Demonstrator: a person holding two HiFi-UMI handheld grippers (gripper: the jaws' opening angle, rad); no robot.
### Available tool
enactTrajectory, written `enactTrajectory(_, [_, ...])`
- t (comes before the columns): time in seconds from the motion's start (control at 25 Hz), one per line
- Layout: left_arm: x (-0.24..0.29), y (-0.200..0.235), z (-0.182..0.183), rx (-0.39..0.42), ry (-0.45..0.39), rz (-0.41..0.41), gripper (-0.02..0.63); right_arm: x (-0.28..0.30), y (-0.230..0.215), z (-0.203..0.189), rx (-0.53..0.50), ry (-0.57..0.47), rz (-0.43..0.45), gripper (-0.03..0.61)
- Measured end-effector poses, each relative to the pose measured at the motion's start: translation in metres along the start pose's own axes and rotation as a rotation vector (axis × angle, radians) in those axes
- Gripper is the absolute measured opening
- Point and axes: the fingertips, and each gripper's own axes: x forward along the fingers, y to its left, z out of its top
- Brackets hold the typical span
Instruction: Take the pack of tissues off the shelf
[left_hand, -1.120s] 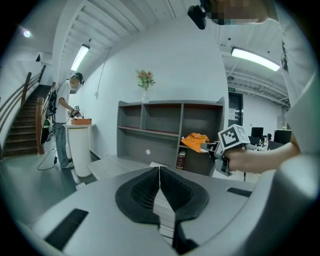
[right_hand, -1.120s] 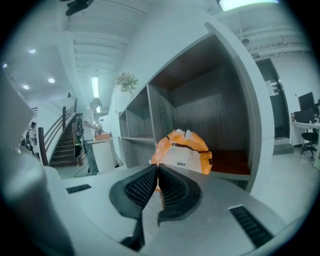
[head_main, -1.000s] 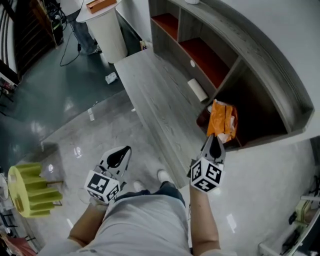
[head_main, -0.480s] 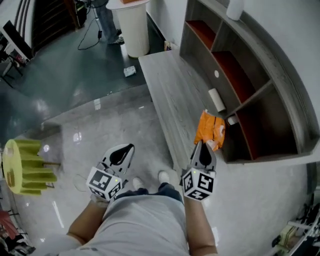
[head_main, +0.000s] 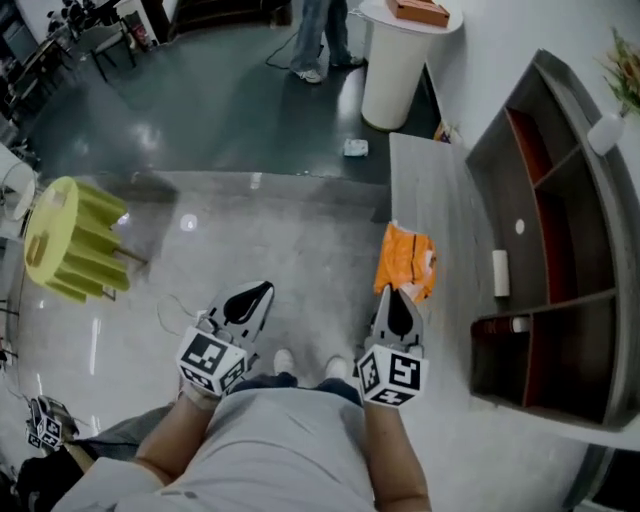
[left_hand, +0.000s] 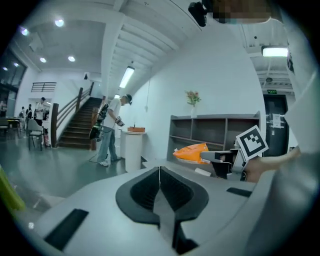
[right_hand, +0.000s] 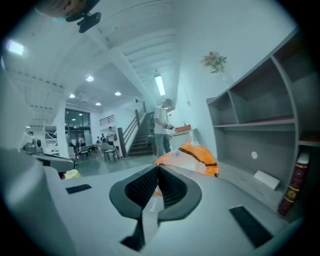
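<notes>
The pack of tissues (head_main: 403, 262), an orange plastic pack, hangs out in front of my right gripper (head_main: 389, 292), which is shut on its near end. It is held in the air over the edge of the grey platform (head_main: 430, 190), away from the shelf unit (head_main: 585, 180). In the right gripper view the pack (right_hand: 197, 155) shows just past the shut jaws of my right gripper (right_hand: 158, 169). My left gripper (head_main: 260, 291) is at the left over the floor, shut with nothing in it. From the left gripper view, beyond my left gripper (left_hand: 160, 168), I see the pack (left_hand: 190, 151) off to the right.
The shelf unit has red-lined compartments; a white roll (head_main: 502, 272) lies before it. A white round pedestal (head_main: 393, 58) stands at the platform's far end, and a person (head_main: 318, 35) stands near it. A yellow-green stool-like thing (head_main: 72, 240) stands at the left.
The right gripper has carried the orange pack out of the lower shelf compartment and back over the platform edge. The head view has swung, so the shelf now lies further right.
</notes>
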Motion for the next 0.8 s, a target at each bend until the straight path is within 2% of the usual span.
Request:
enactTrajectory(0.16, [-0.028,0.028,-0.005,-0.029,-0.01,0.113,0.018,0.027,0.052,-0.006,-0.02,0.013,0.168,0.02])
enactTrajectory(0.4, [-0.059,0.057,-0.006,-0.051,-0.038,0.236,0.018,0.045,0.116,-0.011,-0.049,0.036,0.363,0.02])
enactTrajectory(0.56, [-0.068,0.066,-0.003,-0.061,-0.046,0.266,0.018,0.048,0.147,-0.014,-0.06,0.045,0.471,0.02])
enactTrajectory(0.8, [-0.053,0.061,-0.001,-0.059,-0.042,0.244,0.018,0.045,0.153,-0.017,-0.088,0.046,0.524,0.02])
